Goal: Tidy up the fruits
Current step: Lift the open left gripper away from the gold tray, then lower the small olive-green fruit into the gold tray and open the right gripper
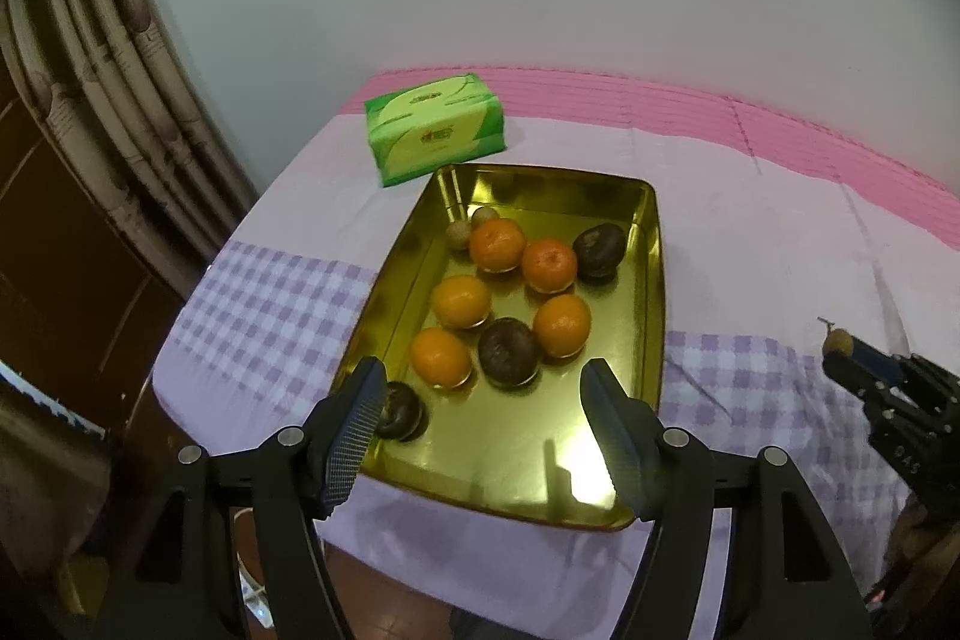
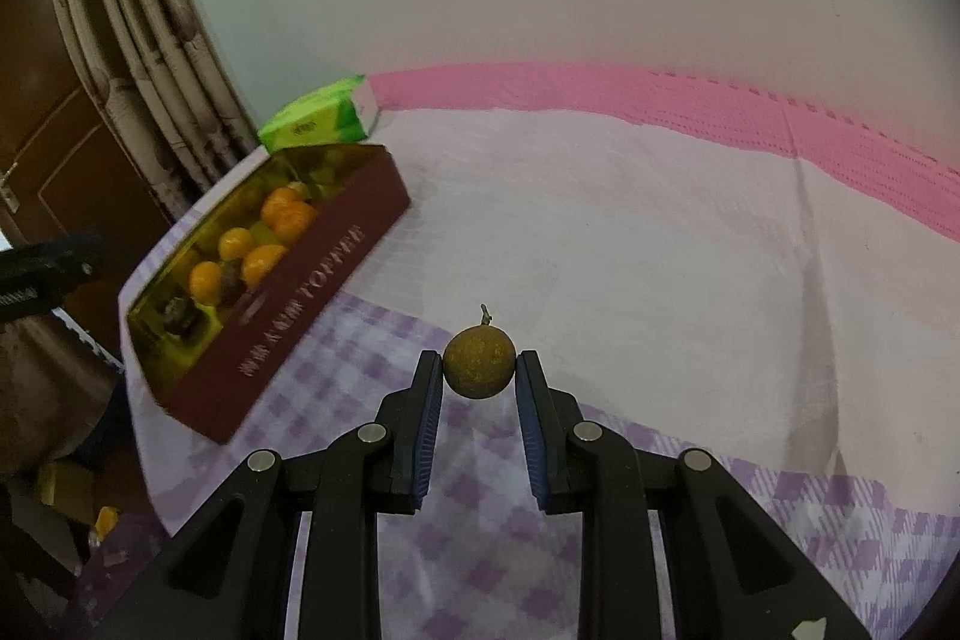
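Note:
A gold tin tray (image 1: 651,292) with dark red outer walls (image 2: 312,292) holds several oranges (image 1: 461,301), three dark brown fruits (image 1: 509,351) and two small tan fruits (image 1: 459,233). My left gripper (image 1: 483,415) is open and empty, hovering over the tray's near end, with one dark fruit (image 1: 401,411) beside its left finger. My right gripper (image 2: 480,370) is shut on a small brown longan (image 2: 480,363) with a short stem, held above the checked cloth to the right of the tray. The longan also shows in the left wrist view (image 1: 837,340).
A green tissue pack (image 1: 437,135) lies behind the tray at the table's far left. The table (image 2: 630,232) wears a white, lilac-checked and pink cloth. Its left edge drops off beside a curtain (image 1: 120,100) and a brown door (image 2: 54,154).

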Demonstrator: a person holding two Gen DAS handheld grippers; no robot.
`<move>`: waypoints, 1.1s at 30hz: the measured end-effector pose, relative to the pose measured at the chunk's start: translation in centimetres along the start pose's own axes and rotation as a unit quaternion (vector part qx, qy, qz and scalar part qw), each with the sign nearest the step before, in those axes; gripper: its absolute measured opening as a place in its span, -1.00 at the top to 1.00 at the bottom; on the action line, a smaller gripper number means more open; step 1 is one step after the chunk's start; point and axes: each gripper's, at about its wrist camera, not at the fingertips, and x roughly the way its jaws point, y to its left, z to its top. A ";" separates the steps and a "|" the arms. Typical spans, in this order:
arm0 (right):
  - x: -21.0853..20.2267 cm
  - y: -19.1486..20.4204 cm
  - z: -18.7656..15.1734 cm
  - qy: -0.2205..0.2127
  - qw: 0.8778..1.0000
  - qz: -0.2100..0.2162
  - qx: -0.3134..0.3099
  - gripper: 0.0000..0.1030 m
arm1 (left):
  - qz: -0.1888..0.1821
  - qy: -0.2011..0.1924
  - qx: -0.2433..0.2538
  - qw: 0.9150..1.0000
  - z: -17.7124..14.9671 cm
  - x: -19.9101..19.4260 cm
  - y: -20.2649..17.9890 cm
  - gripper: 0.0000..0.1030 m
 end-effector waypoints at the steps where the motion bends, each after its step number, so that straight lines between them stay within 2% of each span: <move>1: -0.3 0.3 0.2 -0.002 1.000 0.003 -0.002 0.55 | 0.003 -0.002 0.000 1.000 -0.2 -0.1 0.2 -0.32; 8: -1.8 3.4 1.8 -0.021 0.999 0.027 -0.023 0.55 | 0.011 -0.004 -0.014 1.000 -1.0 -0.4 1.9 -0.32; 14: -2.2 6.9 3.7 -0.024 0.997 0.068 -0.041 0.55 | 0.029 -0.006 -0.029 0.999 -1.4 -0.1 4.7 -0.32; 23: 1.6 13.0 5.5 0.002 0.991 0.107 -0.082 0.55 | 0.037 -0.001 -0.053 0.998 -1.5 1.1 7.3 -0.32; 33: 4.5 15.1 5.5 0.026 0.989 0.114 -0.093 0.55 | 0.033 0.005 -0.056 0.998 -1.3 1.7 7.8 -0.32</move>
